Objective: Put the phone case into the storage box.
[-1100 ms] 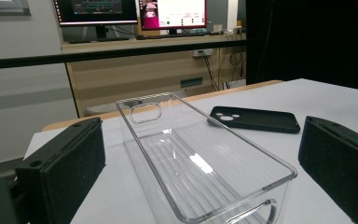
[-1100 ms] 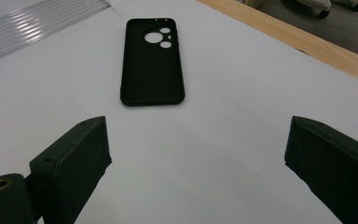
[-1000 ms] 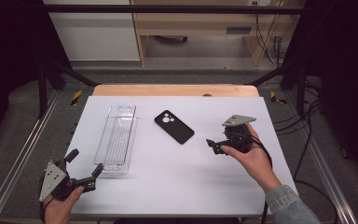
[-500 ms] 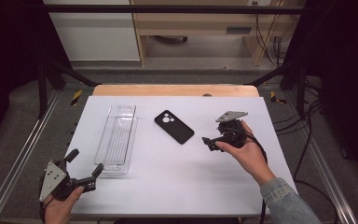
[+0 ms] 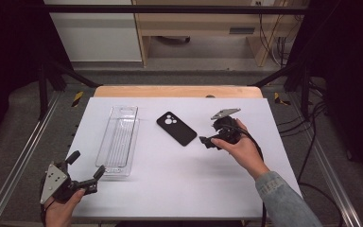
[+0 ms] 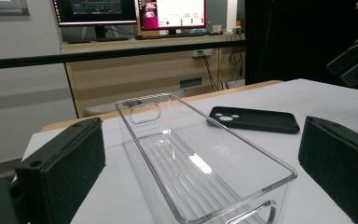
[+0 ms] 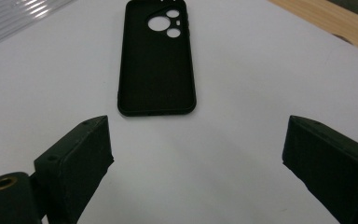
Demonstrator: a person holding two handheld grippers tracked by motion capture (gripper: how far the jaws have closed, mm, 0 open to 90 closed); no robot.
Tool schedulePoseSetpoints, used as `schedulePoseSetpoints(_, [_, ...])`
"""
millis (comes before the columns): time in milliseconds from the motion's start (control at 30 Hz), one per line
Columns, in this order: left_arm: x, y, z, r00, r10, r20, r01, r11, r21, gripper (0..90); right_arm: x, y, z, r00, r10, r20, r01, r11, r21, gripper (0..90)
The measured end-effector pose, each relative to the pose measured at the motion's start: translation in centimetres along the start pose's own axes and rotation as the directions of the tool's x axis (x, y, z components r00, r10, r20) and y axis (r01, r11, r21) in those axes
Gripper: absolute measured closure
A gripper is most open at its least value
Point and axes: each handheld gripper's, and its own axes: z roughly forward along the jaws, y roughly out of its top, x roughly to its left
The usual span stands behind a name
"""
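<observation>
Black phone case (image 7: 156, 60) before right tool (image 7: 198, 161)

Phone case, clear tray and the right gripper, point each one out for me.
phone case (image 7: 156, 65), right gripper view, middle of its back.
clear tray (image 5: 119, 142), high view, its ribbed floor.
right gripper (image 5: 207, 142), high view, between its fingertips.

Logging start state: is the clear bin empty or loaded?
Empty. The clear bin shows only its bare ribbed floor; the phone case lies outside it, flat on the table.
</observation>
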Motion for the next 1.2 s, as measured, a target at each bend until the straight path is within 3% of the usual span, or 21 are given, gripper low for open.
schedulePoseSetpoints(167, [0.0, 0.0, 0.0, 1.0, -0.001, 0.001, 0.001, 1.0, -0.001, 0.2, -0.5, 0.7, 1.6, 0.9999, 0.013, -0.006, -0.012, 1.0, 0.027, 8.6])
schedulePoseSetpoints(633, [0.0, 0.0, 0.2, 1.0, 0.001, 0.004, -0.001, 1.0, 0.002, 0.2, -0.6, 1.0, 4.9, 0.9992, 0.039, 0.007, -0.039, 0.999, 0.036, 13.1])
schedulePoseSetpoints(800, [0.1, -0.1, 0.2, 1.0, 0.001, 0.003, -0.001, 1.0, 0.002, 0.3, -0.7, 1.3, 5.5, 0.9995, 0.03, 0.008, -0.031, 0.998, 0.06, 12.8])
schedulePoseSetpoints(1200, [0.1, -0.1, 0.2, 1.0, -0.001, 0.003, 0.001, 1.0, 0.0, 0.2, -1.0, 2.0, 6.8, 0.9984, 0.056, 0.01, -0.057, 0.997, 0.052, 16.1])
